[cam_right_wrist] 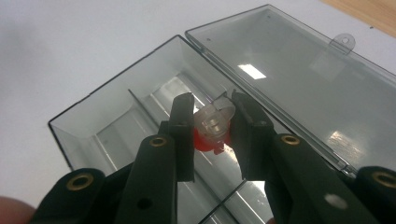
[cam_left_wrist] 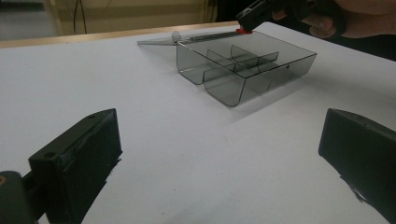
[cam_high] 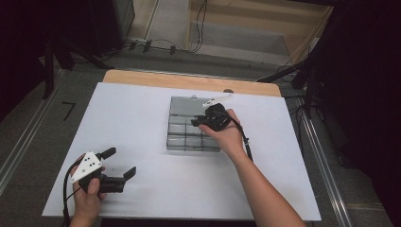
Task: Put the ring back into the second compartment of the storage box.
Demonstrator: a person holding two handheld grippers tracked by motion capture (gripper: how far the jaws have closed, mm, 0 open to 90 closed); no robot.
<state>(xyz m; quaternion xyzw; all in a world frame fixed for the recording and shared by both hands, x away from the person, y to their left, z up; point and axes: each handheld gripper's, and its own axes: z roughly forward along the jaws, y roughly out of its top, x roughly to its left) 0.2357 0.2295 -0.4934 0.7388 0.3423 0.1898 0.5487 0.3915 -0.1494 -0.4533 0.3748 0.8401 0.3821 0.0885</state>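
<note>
A smoky clear compartment box (cam_high: 185,140) lies mid-table with its lid (cam_high: 185,105) flat open behind it. My right gripper (cam_high: 198,121) hovers over the box's back row, shut on a small clear cap with a red base (cam_right_wrist: 214,122). In the right gripper view, the right gripper (cam_right_wrist: 212,106) pinches the cap from both sides above an open compartment (cam_right_wrist: 140,116), beside the lid (cam_right_wrist: 289,79). The left gripper view shows the red base (cam_left_wrist: 243,31) at the box (cam_left_wrist: 243,70) rim under the right gripper (cam_left_wrist: 250,16). My left gripper (cam_high: 122,161) rests near the front left, open and holding nothing (cam_left_wrist: 224,140).
A white sheet (cam_high: 132,118) covers the table, with a strip of bare wood (cam_high: 189,81) along the far edge. Cables and dark stands lie on the floor beyond. A black cable (cam_high: 247,142) trails from the right gripper along the forearm.
</note>
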